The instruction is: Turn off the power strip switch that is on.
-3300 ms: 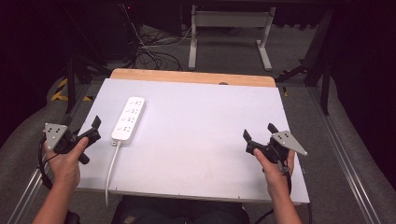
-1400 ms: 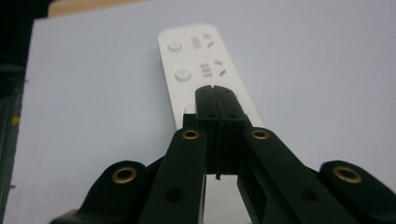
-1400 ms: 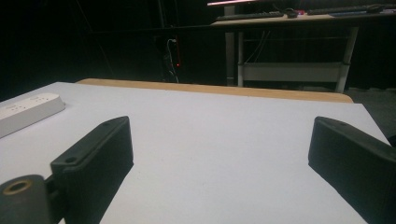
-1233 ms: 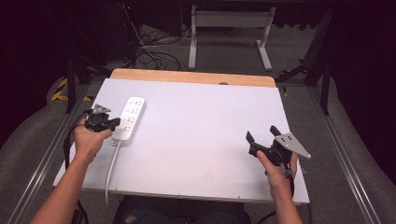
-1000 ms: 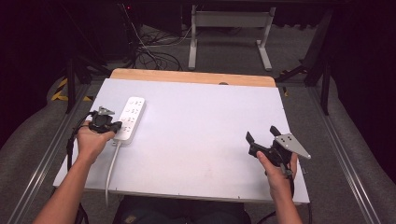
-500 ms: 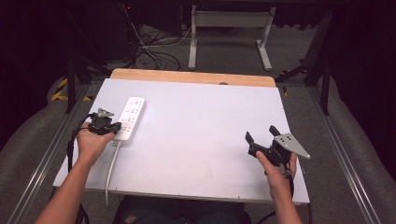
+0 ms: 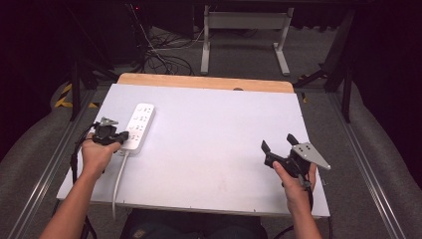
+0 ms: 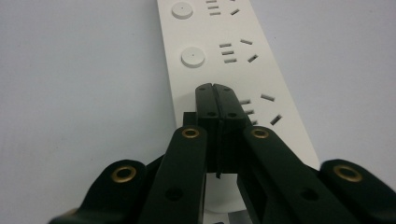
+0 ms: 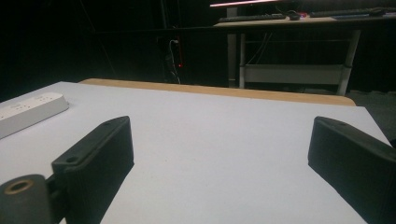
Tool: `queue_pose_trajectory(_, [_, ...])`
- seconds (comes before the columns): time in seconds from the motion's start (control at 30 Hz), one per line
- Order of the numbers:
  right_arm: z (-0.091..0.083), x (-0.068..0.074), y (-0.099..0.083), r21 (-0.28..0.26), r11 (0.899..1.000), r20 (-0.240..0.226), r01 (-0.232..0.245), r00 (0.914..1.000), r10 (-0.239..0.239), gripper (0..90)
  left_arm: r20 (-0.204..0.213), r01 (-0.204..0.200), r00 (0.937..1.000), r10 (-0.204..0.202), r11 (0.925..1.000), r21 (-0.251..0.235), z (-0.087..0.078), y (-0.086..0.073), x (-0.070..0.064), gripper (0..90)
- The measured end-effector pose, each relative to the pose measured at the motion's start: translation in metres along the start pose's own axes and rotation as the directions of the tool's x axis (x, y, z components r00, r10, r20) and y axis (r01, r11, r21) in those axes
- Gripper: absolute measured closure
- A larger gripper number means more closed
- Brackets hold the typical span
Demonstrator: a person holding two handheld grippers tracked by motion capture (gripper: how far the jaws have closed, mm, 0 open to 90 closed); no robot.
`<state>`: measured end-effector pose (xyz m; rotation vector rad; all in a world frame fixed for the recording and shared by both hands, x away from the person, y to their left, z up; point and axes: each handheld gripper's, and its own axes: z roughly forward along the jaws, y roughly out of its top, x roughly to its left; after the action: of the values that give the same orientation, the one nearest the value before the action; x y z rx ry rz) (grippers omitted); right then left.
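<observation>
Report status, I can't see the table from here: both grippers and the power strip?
Left gripper shut, tips over power strip near its cord end. Right gripper open, idle over the table, holding nothing. Nothing between them.

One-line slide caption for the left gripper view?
Left gripper, jaws shut, tips over the near end of a white power strip lying on the white table.

High view overlooks the table (image 7: 209, 149); gripper views sit low, perhaps sharing it.
</observation>
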<state>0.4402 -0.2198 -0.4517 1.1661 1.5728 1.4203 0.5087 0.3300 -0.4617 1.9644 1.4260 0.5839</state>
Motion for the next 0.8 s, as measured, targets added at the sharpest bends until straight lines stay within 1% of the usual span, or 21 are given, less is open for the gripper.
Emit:
queue_pose_trajectory(0.03, [0.0001, 0.0002, -0.0001, 0.001, 1.000, -0.002, -0.001, 1.0000, 0.001, 7.4, -0.001, -0.008, 1.0000, 0.008, 1.0000, 0.003, 0.0000, 0.0003, -0.0004, 90.0])
queue_pose_trajectory(0.27, [0.0006, 0.0004, -0.0003, 0.001, 1.000, -0.001, 0.002, 1.0000, -0.002, 7.4, 0.002, -0.006, 1.0000, 0.006, 1.0000, 0.002, 0.0001, 0.0004, -0.0002, 90.0])
queue_pose_trajectory(0.43, [0.0006, 0.0002, -0.0004, 0.001, 1.000, -0.002, 0.001, 1.0000, -0.001, 7.4, 0.003, 0.007, 1.0000, -0.007, 1.0000, -0.005, 0.0000, -0.0003, 0.0003, 90.0])
queue_pose_trajectory(0.47, [0.0006, 0.0004, -0.0005, 0.003, 1.000, 0.001, 0.001, 1.0000, -0.001, 7.4, 0.010, 0.022, 0.9997, -0.022, 0.9997, -0.008, 0.0001, -0.0004, 0.0010, 90.0])
queue_pose_trajectory(0.57, [0.0008, 0.0004, -0.0005, 0.005, 1.000, 0.005, 0.002, 1.0000, -0.002, 7.7, 0.013, 0.024, 0.9996, -0.024, 0.9997, -0.006, -0.0012, -0.0011, 0.0017, 90.0])
queue_pose_trajectory(0.67, [0.0008, 0.0006, -0.0002, 0.003, 1.000, 0.007, 0.003, 1.0000, -0.003, 8.2, 0.019, 0.045, 0.9988, -0.044, 0.9989, -0.015, -0.0026, -0.0035, 0.0039, 90.0])
queue_pose_trajectory(0.73, [0.0008, 0.0015, -0.0004, 0.007, 1.000, 0.004, 0.000, 1.0000, 0.000, 8.4, 0.018, 0.046, 0.9988, -0.046, 0.9989, -0.014, -0.0030, -0.0035, 0.0036, 90.0])
queue_pose_trajectory(0.77, [0.0009, 0.0019, -0.0003, 0.006, 1.000, 0.000, -0.001, 1.0000, 0.001, 8.4, 0.027, 0.044, 0.9987, -0.044, 0.9989, -0.017, -0.0043, -0.0034, 0.0035, 90.0])
queue_pose_trajectory(0.8, [0.0010, 0.0024, -0.0001, 0.005, 1.000, -0.001, -0.002, 1.0000, 0.002, 8.4, 0.027, 0.044, 0.9987, -0.044, 0.9989, -0.017, -0.0043, -0.0034, 0.0035, 90.0])
